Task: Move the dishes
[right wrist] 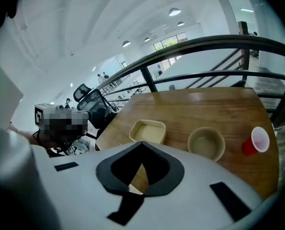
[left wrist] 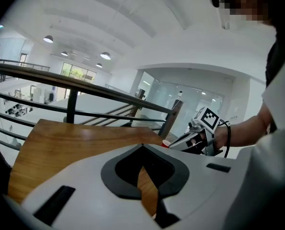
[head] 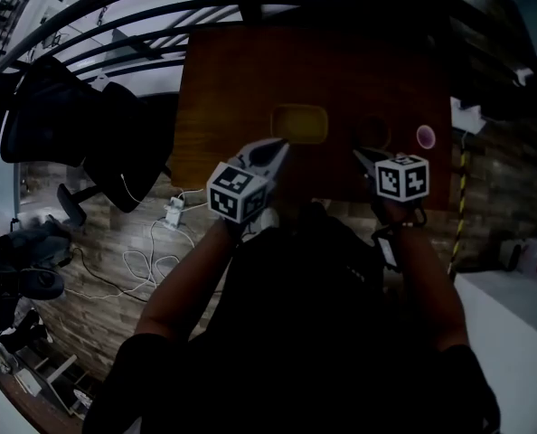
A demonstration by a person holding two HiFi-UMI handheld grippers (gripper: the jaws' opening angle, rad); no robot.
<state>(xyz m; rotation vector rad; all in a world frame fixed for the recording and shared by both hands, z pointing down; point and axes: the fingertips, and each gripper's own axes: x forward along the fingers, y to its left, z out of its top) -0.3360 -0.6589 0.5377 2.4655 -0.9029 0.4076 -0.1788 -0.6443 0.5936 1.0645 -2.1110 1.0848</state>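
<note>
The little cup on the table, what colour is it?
The cup is red, pale inside; clearest in the right gripper view.

Pale grey left gripper (left wrist: 142,146) pointing across brown wooden table (left wrist: 61,143), jaw tips meeting on nothing, right gripper (left wrist: 174,143) hovering near black metal railing (left wrist: 71,107).

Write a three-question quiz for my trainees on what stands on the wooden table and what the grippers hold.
1. True or false: the red plastic cup stands between the rectangular cream tray and the round beige bowl on the brown wooden table.
2. Which lies nearest the left gripper? A the tray; B the bowl; C the cup.
3. Fill in: the right gripper, jaws together, holds ____.
Key: 1 false, the bowl is in the middle; 2 A; 3 nothing.
</note>
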